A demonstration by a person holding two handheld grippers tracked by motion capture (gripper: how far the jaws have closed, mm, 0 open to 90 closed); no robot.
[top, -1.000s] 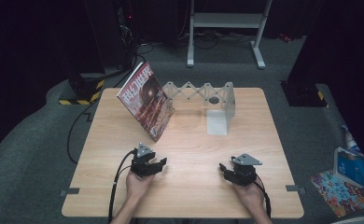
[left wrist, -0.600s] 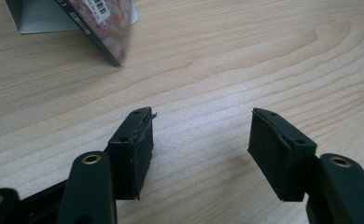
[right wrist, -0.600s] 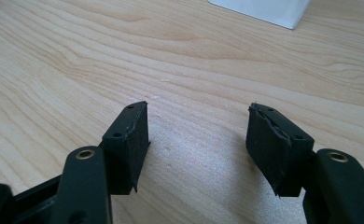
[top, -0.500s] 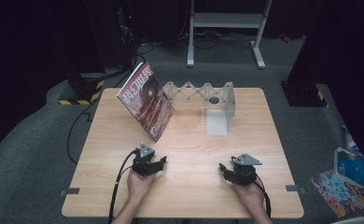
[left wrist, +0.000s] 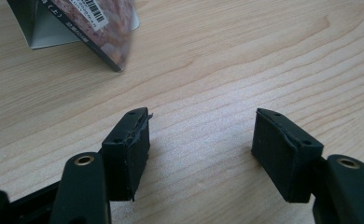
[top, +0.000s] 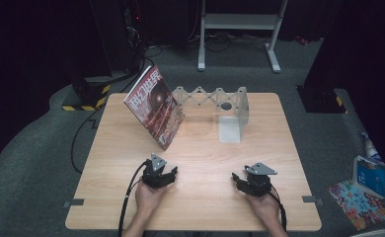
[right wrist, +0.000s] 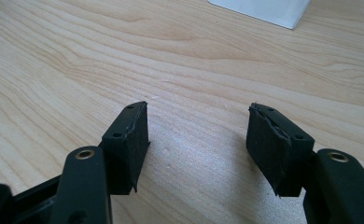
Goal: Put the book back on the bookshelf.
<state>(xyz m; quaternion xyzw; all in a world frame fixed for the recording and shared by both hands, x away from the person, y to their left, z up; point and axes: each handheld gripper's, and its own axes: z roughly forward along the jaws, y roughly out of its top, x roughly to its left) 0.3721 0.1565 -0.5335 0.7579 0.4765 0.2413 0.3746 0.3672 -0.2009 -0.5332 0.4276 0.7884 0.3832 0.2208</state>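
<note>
From the high view we hold the left gripper (top: 167, 176) and the right gripper (top: 243, 181) low over the near part of the wooden table (top: 200, 207), well apart from each other. The magazine (top: 153, 106) stands tilted at the far left of the table, beyond the left gripper and apart from it. Right of the magazine, a grey folding rack (top: 211, 96) stretches along the far edge to a clear stand (top: 230, 127).

In the left gripper view, our jaws have just been opening and stand wide with bare wood between them; the left gripper (left wrist: 201, 135) grips nothing. The magazine (left wrist: 110, 28), its barcode showing, sits ahead and to the upper left, apart from the pads.

In the right gripper view, the right gripper (right wrist: 196, 130) also gapes wide over bare wood, empty. The clear stand (right wrist: 264, 9) lies ahead, well clear.
</note>
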